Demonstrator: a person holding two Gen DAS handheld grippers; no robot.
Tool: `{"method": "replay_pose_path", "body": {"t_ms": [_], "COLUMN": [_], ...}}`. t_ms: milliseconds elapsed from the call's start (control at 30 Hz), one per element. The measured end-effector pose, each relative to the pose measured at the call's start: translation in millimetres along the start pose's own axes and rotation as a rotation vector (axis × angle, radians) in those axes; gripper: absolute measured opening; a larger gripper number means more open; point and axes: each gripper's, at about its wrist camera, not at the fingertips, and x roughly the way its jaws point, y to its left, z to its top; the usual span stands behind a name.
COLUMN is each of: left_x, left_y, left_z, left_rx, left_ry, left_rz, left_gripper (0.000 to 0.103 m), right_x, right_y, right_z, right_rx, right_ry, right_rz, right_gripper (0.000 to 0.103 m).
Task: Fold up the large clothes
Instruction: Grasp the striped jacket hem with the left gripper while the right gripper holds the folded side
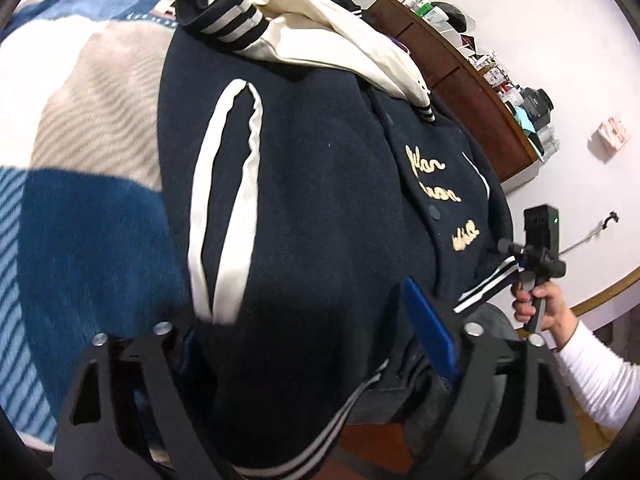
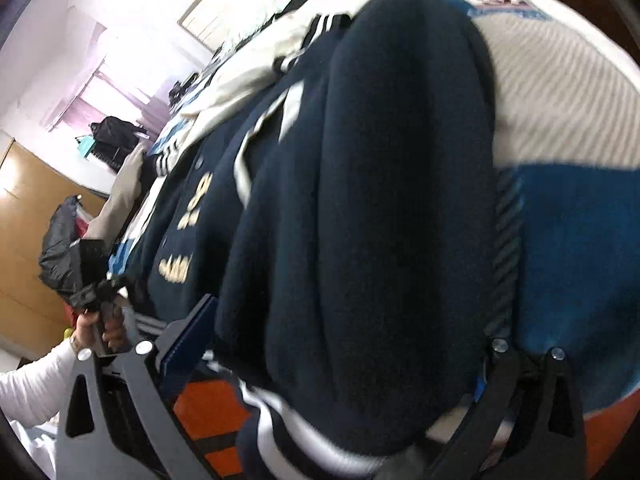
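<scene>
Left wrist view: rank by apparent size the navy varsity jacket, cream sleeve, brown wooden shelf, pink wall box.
1. Navy varsity jacket
2. Cream sleeve
3. Brown wooden shelf, similar to the sleeve, farther away
4. Pink wall box

Jacket (image 1: 320, 208) bulk fills space ahead; bare blanket (image 1: 80, 120) leftward; cluttered dresser (image 1: 472, 92) blocks right.

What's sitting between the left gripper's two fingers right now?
In the left wrist view, the navy jacket fills the gap between the left gripper fingers: its dark body, with the striped hem hanging near the camera. Nothing else lies there.
</scene>
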Motion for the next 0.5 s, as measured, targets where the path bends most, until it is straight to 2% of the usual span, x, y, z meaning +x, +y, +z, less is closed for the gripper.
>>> {"method": "replay_pose_path", "body": {"t_ms": [67, 100, 133, 167, 200, 300, 400, 500], "left_x": [0, 0, -1, -2, -3, -9, -19, -33], "left_y": [0, 1, 2, 4, 5, 0, -11, -25], "left_z": [-1, -1, -1, 0, 1, 2, 6, 11], "left_rx": [0.011, 0.010, 0.002, -0.009, -0.021, -0.004, 0.017, 0.037], "left_ry": [0.007, 0.009, 0.010, 0.012, 0.016, 0.025, 0.018, -0.002], "left_rz": [0.013, 0.026, 0.034, 0.034, 0.024, 0.021, -0.001, -0.025], "left_gripper": [0.068, 0.058, 0.053, 0.044, 0.036, 0.021, 0.016, 0.016], "right_x": [0, -1, -4, -7, -8, -17, -30, -47], "right_y": [-3, -6, -9, -10, -10, 0, 6, 14], "right_z": [-1, -1, 0, 1, 1, 0, 4, 4], "right_rx": [0.025, 0.052, 0.084, 0.096, 0.095, 0.058, 0.056, 0.051], "right_ry": [-0.025, -0.031, -0.042, -0.043, -0.042, -0.044, -0.063, -0.087], "right_rz": [-0.004, 0.004, 0.007, -0.010, -0.011, -0.029, -0.017, 0.019], "right_gripper": [0.090, 0.079, 0.058, 0.049, 0.046, 0.034, 0.026, 0.023]}}
